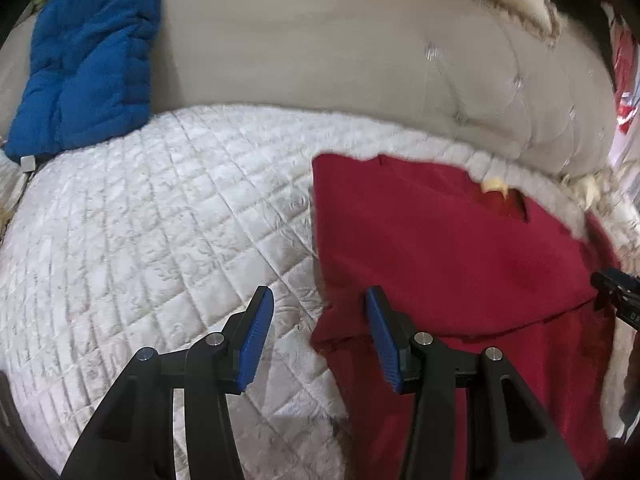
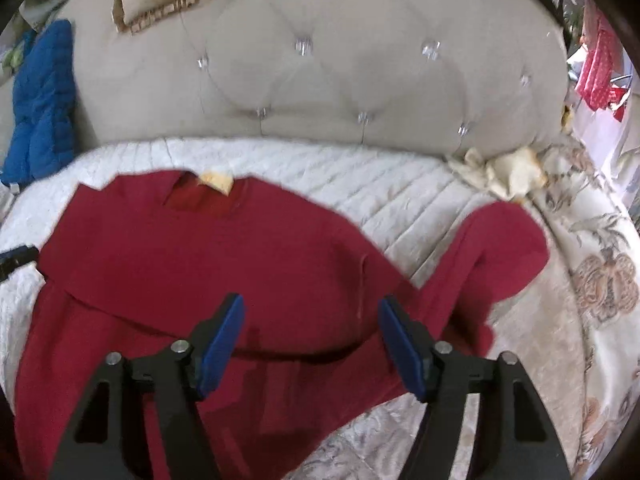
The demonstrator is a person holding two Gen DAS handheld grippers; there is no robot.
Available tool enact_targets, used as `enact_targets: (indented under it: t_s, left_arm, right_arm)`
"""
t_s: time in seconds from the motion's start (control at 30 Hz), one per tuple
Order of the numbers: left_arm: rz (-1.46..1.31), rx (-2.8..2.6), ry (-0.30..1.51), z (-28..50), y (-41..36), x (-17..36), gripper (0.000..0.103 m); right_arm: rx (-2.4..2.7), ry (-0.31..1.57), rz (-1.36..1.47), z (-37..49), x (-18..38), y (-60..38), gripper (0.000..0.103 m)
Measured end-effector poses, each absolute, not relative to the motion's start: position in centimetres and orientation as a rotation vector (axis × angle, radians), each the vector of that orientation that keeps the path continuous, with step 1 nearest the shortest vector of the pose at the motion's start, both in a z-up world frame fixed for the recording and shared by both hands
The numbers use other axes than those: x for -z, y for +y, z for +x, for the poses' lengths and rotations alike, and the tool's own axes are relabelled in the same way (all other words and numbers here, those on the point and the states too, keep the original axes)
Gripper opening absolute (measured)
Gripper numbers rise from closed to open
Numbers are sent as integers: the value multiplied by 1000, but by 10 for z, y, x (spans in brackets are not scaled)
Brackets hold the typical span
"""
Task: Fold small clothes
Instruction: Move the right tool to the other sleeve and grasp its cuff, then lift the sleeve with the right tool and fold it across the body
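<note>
A dark red sweater [image 2: 192, 264] lies flat on the white quilted mattress [image 1: 140, 220], its collar with a yellow label [image 2: 218, 180] toward the headboard. One sleeve [image 2: 500, 248] trails out to the right. The sweater [image 1: 440, 248] fills the right half of the left wrist view. My left gripper [image 1: 318, 300] hangs open over its left edge, nothing between the blue pads. My right gripper [image 2: 311, 304] stands open above the sweater's lower body, pads clear of the cloth. A black finger of the other gripper shows at each view's edge.
A beige tufted headboard [image 2: 320, 80] rises behind the mattress. A blue quilted jacket [image 1: 88, 52] leans at the far left. Crumpled cream cloth [image 2: 500, 172] lies at the right rear, and a floral bedspread [image 2: 592, 280] covers the right side.
</note>
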State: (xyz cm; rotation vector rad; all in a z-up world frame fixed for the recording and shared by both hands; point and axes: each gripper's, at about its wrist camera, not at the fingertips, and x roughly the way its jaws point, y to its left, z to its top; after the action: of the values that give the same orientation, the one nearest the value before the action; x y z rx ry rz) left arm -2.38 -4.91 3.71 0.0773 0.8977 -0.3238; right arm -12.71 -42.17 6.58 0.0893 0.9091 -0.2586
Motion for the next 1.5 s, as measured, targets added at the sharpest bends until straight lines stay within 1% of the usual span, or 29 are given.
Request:
enact_targets:
  t_s: [0.03,0.07,0.17,0.3,0.37,0.47,0.83,0.93,1.03,1.37,1.5]
  left_arm:
    - [95,314,911,-21,-52,-31,27]
    - [103,310,923,-19,-53,-25,28]
    - [93,307,919,-18,-52,-26,29]
    - [86,300,913,-22,-49,-32,29]
    - [94,292,905,-27,-51,-35,29]
    - [115,289,886,-36,-53,-41,29]
    - [138,278,837,-46,-59,-56,29]
    - [140,271,828,-47,-60,-57,29]
    - [136,277,825,-50,-64,-58,29]
    - [155,336,818,-64,-93,-58,29]
    - [159,355,827,-68,-104,-55,29]
  right_arm:
    - [298,944,68,-122,-54,-424,55]
    - [323,966,63,-120,-48,-427,51]
    - [341,938,122,-129,-54,-432,51]
    - [312,909,157,-148,-71,-430,56]
    - [292,900,173,-157,-75,-427,66]
    - [281,894,183,-168,-74,-423,72]
    - [284,879,210,-142,-70,-415,73]
    - [304,893,215,-133,-60,-416,73]
    - [342,969,198,-124,-38,-421,74]
    - [325,909,235,-151,-55,-420,75]
    - [319,936,201,-152,-44,-418,78]
